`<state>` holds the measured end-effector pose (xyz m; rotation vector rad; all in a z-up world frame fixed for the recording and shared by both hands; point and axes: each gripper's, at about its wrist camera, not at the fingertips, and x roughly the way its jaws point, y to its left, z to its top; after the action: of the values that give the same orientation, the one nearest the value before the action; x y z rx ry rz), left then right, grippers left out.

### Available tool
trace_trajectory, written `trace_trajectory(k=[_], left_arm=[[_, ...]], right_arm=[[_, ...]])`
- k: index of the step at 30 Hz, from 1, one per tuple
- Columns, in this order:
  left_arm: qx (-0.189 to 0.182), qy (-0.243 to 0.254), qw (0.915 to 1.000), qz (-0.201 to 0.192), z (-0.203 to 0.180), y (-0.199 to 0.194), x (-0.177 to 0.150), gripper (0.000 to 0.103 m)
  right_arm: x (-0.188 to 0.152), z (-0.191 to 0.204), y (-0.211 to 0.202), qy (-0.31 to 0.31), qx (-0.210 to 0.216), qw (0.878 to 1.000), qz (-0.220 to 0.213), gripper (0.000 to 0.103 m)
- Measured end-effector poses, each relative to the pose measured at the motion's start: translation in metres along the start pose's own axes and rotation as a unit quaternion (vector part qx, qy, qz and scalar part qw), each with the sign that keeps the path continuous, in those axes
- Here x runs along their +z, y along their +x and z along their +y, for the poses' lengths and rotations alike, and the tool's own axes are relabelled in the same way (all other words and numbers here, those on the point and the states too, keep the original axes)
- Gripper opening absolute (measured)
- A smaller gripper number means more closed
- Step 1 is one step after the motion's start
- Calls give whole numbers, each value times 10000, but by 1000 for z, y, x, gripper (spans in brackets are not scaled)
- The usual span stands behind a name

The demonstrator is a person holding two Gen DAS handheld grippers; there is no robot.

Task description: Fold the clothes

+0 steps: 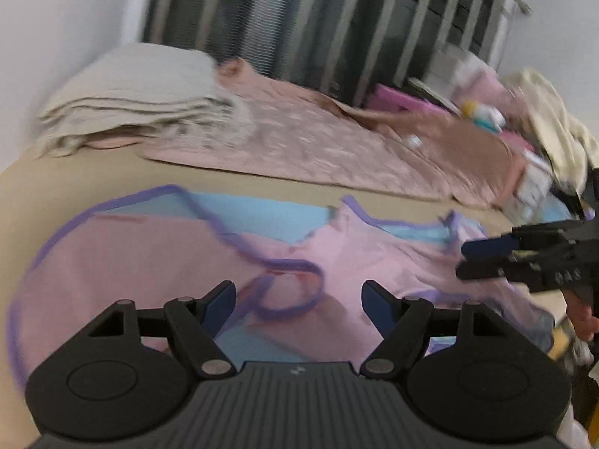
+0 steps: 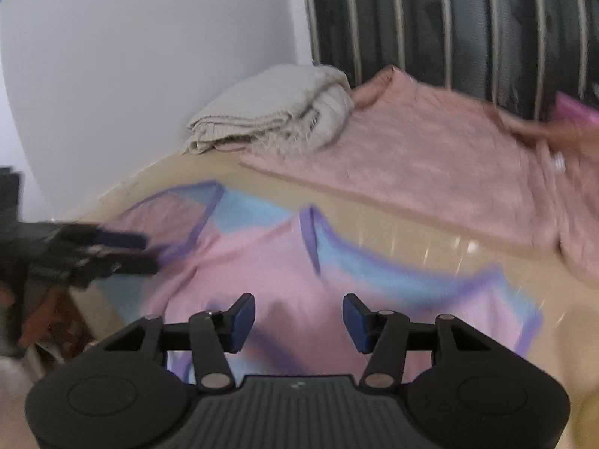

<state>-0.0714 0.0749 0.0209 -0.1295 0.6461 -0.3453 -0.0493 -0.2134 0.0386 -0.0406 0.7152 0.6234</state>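
Item: pink garment [image 1: 157, 258], thin knit with purple binding at its edges and light blue panels; by its look a small sleeveless top or nightdress, exact cut not clear through the blur.
Location: spread flat on the tan bed surface [image 1: 75, 176]; in the left wrist view it fills the lower half, running from 9 o'clock to 3 o'clock.
Lie: partly doubled over itself; a purple-bound loop [image 1: 288, 292], an armhole or neckline, sits just ahead of the left tool at 12 o'clock.
Handling, judged: light, limp, no stiffness; it will drape and drag folds with it when lifted, and is not fragile. The bound edges look firmer than the body cloth.
Where to take hold, judged: on the purple binding at a corner or strap, one tool at each end of the same edge.
Left gripper [image 1: 299, 299]: jaws spread wide above the cloth, nothing between the pads.
Right gripper [image 2: 299, 318]: jaws parted, clamping nothing, pink cloth lying below; seen side-on at 3 o'clock in the left wrist view.
Neighbours: folded beige blanket [image 1: 142, 93] at 11 o'clock; dusty-pink sheet [image 1: 318, 138] at 12 to 2 o'clock, apart from the garment.
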Motion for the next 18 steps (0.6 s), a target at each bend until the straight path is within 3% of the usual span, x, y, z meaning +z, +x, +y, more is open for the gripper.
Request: trace_trajectory(k=[1,2,3,7,10,12,13,14,16,18], left_arm=[[-46,-2,9999,123,-2,6,2,53],[-83,-17,9997,248,-3,12,5,15],[-80,-96,9992,376,-1,16,7,6],[-92,-906,9954,299,18,18,17,6],[-64,-1690,9855,116,40,19,24,6],[19,-2112,9775,8,55,18,26,12],[51,-2091,9779,-15,58,14,26,25],[81,-2057,9786,-43,60,9,25,45],[131,-1861,9824,-134,63,-4,18,59],[164,-1631,9865,-50,64,-12,6,60]], right_arm=[[-5,3,0,62,30,10000,-1,49],[-9,7,0,88,59,9999,-5,46],[-10,14,1,6,99,9999,-20,46],[-13,40,12,-134,540,9984,-29,46],[-16,55,25,-118,675,9976,16,41],[-16,64,31,-163,563,9983,-38,19],[-15,65,33,-165,489,9987,-61,6],[-15,66,33,-144,410,9990,-117,6],[-14,61,23,25,227,9989,-415,5],[-13,50,9,376,-17,9963,-776,4]])
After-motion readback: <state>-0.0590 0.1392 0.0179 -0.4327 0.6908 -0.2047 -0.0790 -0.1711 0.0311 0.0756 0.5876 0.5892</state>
